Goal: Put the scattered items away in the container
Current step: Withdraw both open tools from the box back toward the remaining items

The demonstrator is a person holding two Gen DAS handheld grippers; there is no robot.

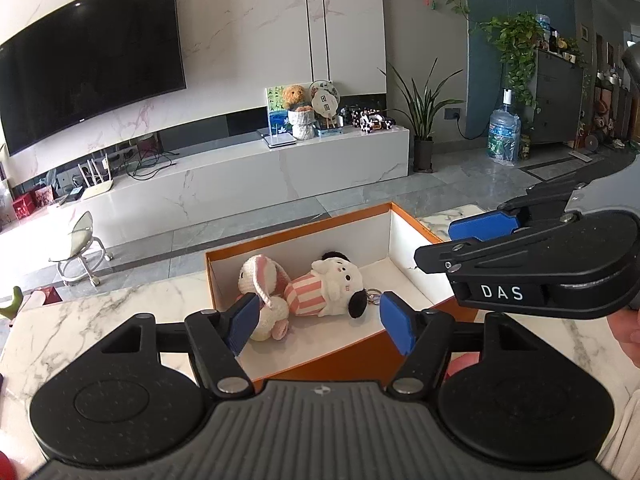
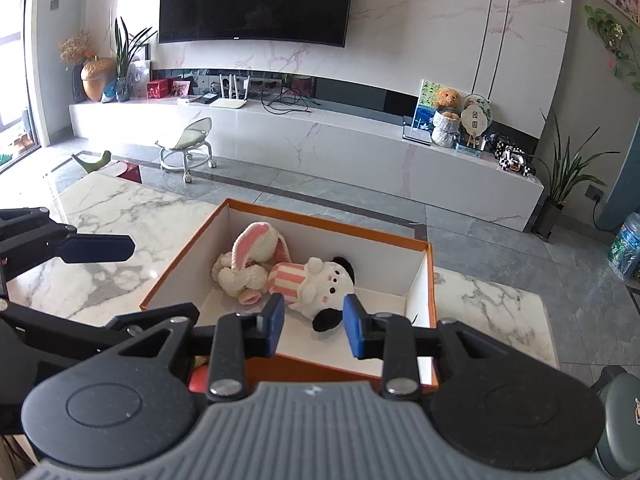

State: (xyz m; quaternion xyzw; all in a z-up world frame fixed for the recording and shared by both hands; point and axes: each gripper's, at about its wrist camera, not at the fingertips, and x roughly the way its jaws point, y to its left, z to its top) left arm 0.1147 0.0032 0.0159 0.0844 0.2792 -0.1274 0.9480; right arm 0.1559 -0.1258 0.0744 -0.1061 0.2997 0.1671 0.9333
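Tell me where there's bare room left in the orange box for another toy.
The box floor is bare right of the striped dog plush, up to the right wall, and along the near wall. The left end is crowded, with the bunny against the dog.

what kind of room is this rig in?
Looks like a home living room: a big wall-mounted TV over a long marble media console, houseplants, and a marble table holding the orange box of plush toys.
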